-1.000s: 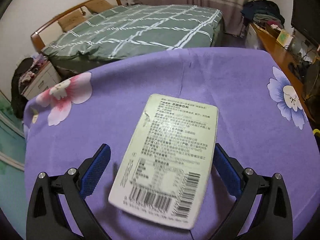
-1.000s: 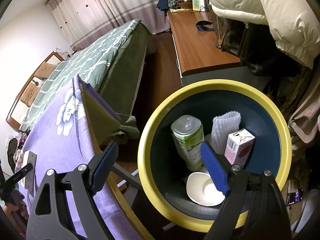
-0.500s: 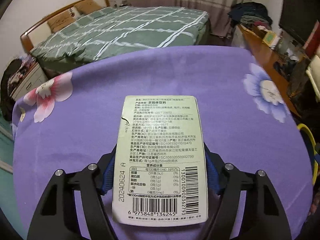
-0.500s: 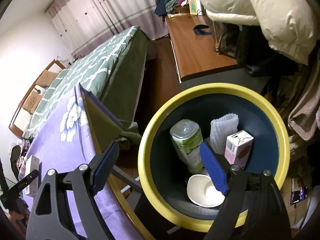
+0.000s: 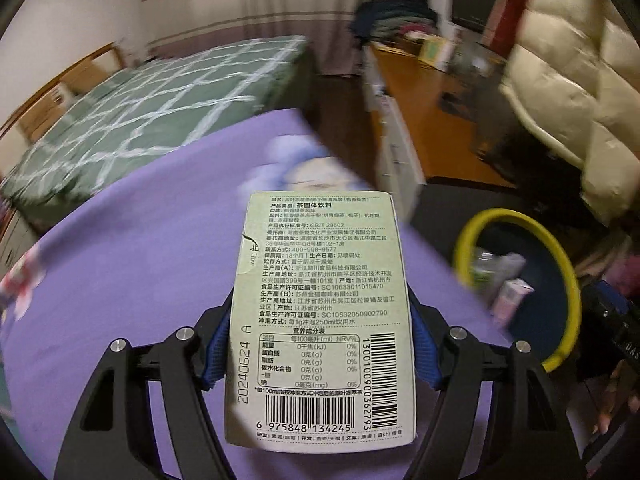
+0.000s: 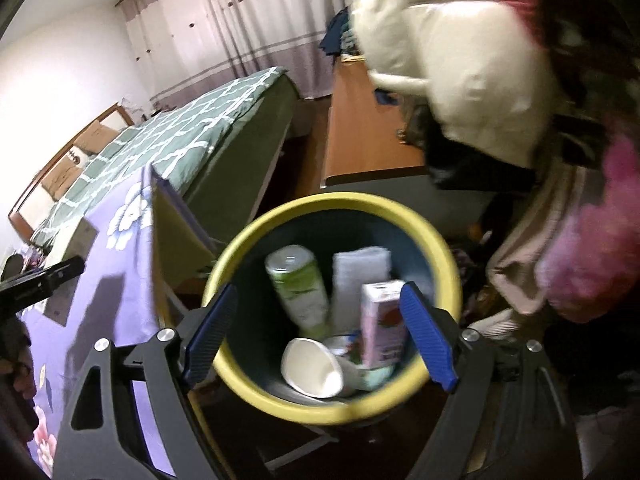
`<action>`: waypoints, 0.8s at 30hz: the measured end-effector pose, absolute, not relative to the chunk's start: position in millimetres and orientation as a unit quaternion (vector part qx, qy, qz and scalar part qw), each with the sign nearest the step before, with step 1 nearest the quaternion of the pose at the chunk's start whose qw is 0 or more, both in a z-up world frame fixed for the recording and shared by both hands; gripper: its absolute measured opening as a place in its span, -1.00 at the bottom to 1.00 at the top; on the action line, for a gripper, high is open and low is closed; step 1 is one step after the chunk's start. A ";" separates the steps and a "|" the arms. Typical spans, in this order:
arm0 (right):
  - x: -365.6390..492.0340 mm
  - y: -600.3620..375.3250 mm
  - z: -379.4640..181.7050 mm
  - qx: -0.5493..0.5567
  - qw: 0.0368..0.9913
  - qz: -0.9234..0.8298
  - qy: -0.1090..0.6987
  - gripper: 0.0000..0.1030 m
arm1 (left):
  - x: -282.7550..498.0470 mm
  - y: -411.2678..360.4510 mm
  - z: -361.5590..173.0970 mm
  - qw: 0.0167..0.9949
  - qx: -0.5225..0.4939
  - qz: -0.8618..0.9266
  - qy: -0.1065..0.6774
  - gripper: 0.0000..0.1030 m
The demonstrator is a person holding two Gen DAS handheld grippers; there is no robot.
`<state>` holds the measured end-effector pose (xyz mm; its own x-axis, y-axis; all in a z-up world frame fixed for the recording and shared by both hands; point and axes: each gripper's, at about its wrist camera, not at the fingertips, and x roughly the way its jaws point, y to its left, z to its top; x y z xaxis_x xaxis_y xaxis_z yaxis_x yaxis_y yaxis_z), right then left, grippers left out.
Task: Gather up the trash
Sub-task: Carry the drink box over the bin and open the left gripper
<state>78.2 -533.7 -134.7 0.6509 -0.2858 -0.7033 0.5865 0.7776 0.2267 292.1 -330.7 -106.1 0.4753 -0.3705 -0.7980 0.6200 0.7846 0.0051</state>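
Observation:
My left gripper (image 5: 320,344) is shut on a flat pale green tea box (image 5: 320,312) with a barcode and holds it above the purple flowered tablecloth (image 5: 140,260). The yellow-rimmed dark bin (image 5: 560,272) stands to its right past the table edge. In the right wrist view my right gripper (image 6: 320,332) is open and empty, held just above the same bin (image 6: 436,240). Inside lie a green can (image 6: 298,284), a pink carton (image 6: 380,320), a white cup (image 6: 312,368) and a white ribbed wrapper (image 6: 360,272). The left gripper with the box (image 6: 68,264) shows at the far left.
A bed with a green checked cover (image 5: 140,116) stands beyond the table. A wooden desk (image 6: 368,128) with clothes runs along the right. A cream puffer jacket (image 5: 580,92) and dark bags hang above the bin.
The left gripper closed on the tea box, lifted it off the cloth and swung right toward the bin. The right gripper shifted over the bin and stayed open.

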 end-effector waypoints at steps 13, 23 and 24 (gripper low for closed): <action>-2.3 -586.6 -133.6 0.239 0.864 -0.315 0.310 0.54 | 209.6 -513.5 -134.2 0.769 0.232 -0.407 0.435 0.38; -10.6 -595.6 -143.7 0.250 0.859 -0.318 0.313 0.54 | 199.9 -569.0 -177.4 0.737 0.252 -0.410 0.474 0.39; -9.8 -594.8 -143.4 0.250 0.860 -0.317 0.313 0.54 | 202.3 -569.8 -178.8 0.738 0.252 -0.408 0.475 0.40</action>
<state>-9.8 -594.8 -143.4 0.6031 -0.3895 -0.6961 0.7019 0.6737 0.2312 202.3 -569.8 -178.8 0.2159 -0.3635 -0.9062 0.8416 0.5398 -0.0160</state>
